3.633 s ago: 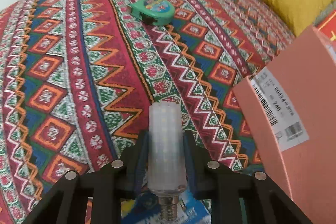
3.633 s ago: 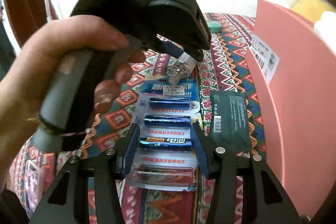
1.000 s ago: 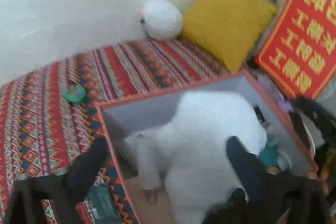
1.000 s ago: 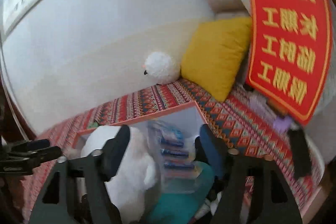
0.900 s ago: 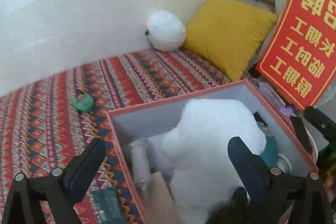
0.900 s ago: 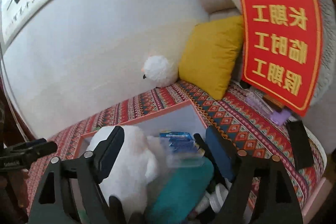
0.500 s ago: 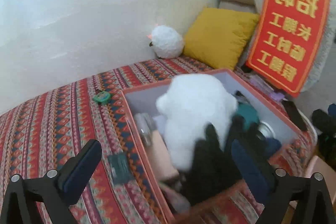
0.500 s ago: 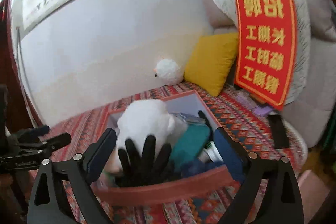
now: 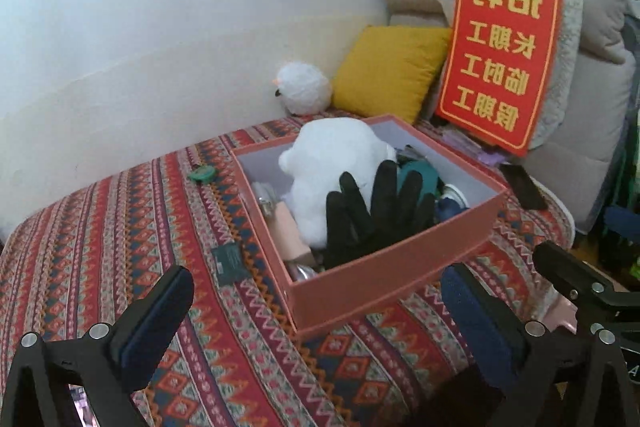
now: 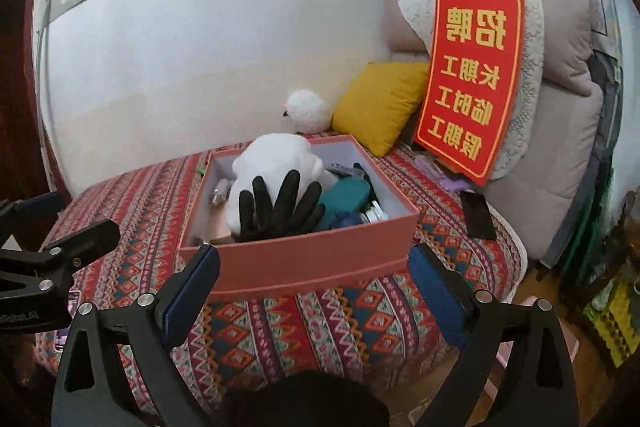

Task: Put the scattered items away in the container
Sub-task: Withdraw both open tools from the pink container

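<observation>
Pink box [image 9: 394, 277] at 12 o'clock is packed: white plush [image 9: 336, 163], black glove [image 9: 374, 215], teal item [image 9: 420, 175]. Both grippers, left [image 9: 316, 323] and right [image 10: 314, 291], are held splayed, nothing grasped. Left out: green tape [image 9: 203, 174] at 11 o'clock, dark card [image 9: 228, 263] at 10. Next a pickup is called for, probably the card.

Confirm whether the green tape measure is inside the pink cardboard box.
No, the green tape measure lies on the patterned blanket outside the pink cardboard box.

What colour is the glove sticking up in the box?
Black; the glove shows best in the left wrist view, leaning against the white plush toy.
</observation>
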Tool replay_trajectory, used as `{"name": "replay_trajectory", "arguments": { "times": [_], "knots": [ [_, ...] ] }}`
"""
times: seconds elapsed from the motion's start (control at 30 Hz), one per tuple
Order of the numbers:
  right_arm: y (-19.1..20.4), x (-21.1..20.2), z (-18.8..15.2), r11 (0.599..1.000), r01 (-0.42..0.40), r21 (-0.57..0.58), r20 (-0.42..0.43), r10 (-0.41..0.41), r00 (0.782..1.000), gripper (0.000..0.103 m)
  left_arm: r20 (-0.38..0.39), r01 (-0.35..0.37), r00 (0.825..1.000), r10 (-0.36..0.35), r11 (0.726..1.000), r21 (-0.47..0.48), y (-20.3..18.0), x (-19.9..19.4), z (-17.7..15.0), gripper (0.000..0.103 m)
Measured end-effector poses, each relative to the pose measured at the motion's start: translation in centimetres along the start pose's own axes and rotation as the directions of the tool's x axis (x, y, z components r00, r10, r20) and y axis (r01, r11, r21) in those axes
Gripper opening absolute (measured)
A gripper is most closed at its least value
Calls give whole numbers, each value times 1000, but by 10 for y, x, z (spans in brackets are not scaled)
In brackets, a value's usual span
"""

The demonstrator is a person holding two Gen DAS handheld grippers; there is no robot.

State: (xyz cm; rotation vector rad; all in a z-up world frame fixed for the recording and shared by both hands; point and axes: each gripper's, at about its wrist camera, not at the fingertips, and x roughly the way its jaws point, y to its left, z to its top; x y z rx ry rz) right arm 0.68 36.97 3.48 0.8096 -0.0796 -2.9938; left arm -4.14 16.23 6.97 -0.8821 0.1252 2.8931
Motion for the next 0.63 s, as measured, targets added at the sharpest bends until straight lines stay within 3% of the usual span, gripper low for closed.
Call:
{"name": "replay_trajectory", "arguments": {
  "times": [0.4,0.63],
  "knots": [
    [-7,-42,-13,999,36,26,3,-36,999,99,55,-14,998,16,999,-48,5,-32,-9,98],
    [-5,-51,-16,999,41,22,-3,-41,999,99,57,34,998,-32,998,-44,-2,-39,-10,101]
  ]
}}
